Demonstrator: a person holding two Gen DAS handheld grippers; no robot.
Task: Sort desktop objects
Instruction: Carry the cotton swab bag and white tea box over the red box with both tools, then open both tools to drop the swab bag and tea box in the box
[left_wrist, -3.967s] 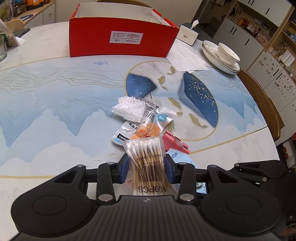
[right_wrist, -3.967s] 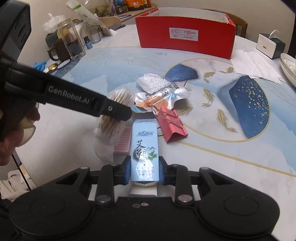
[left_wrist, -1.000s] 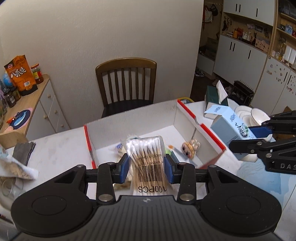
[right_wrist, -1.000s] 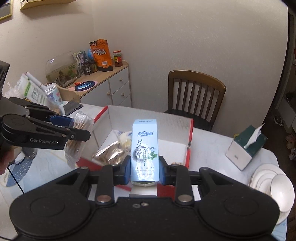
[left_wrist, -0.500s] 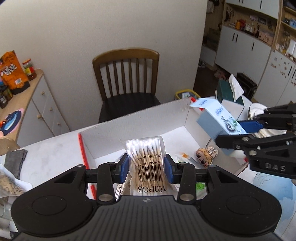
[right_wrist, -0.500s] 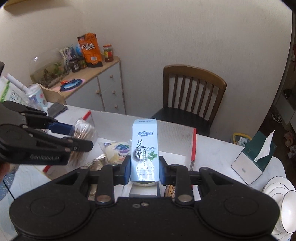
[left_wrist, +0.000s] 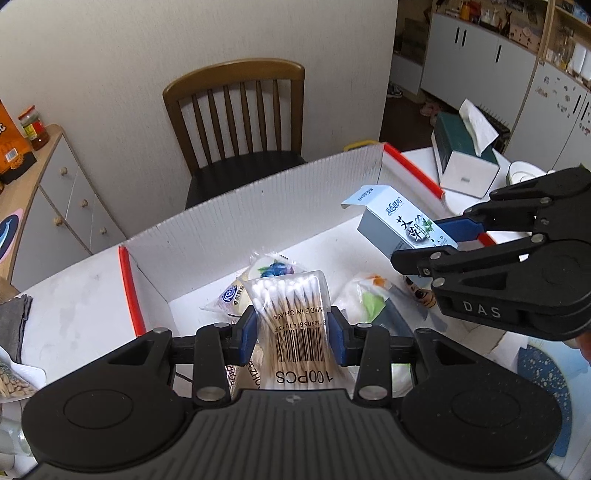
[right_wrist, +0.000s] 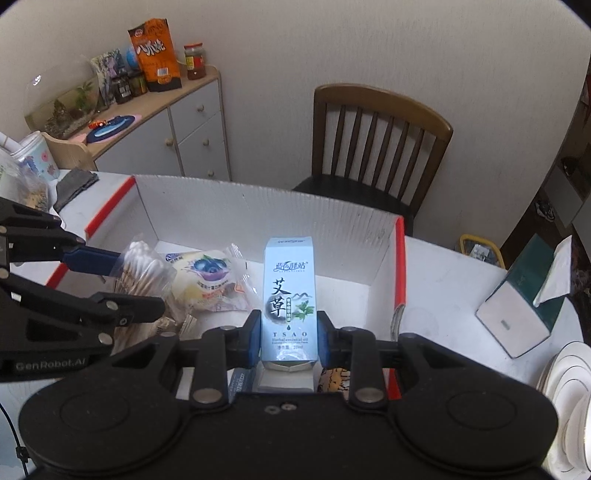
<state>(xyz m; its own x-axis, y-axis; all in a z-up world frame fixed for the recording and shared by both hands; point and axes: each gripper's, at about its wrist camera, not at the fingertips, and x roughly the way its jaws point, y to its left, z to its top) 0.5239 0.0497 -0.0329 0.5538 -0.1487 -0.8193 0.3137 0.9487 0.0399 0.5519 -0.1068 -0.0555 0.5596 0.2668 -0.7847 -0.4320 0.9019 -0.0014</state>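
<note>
Left gripper (left_wrist: 293, 334) clamps "100PCS" swabs (left_wrist: 291, 317); right gripper (right_wrist: 289, 341) "TSAO" carton (right_wrist: 289, 299)

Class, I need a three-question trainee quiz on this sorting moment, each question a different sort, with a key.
1. True or false: the left gripper is shut on the cotton swab pack.
2. What does the right gripper hold: A tissue box, B herbal oil carton, C bowl?
3. Fill in: both grippers hover over the open red ____.

Key: 1 true. 2 B. 3 box.
</note>
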